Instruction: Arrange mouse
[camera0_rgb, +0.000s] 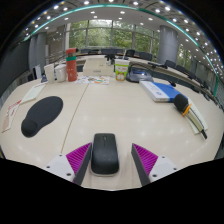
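Note:
A black computer mouse (104, 153) lies on the pale table (110, 110) between my gripper's (111, 160) two fingers. The left purple pad (79, 156) stands close beside the mouse's left side. The right purple pad (146, 157) is apart from it with a clear gap. The fingers are open and the mouse rests on the table. A black oval mouse pad (41, 114) lies on the table ahead and to the left of the fingers.
A white and blue flat box (157, 91) and a black and yellow tool (182, 103) lie ahead on the right. A green and white carton (121, 69), an orange container (71, 70) and papers stand at the far side.

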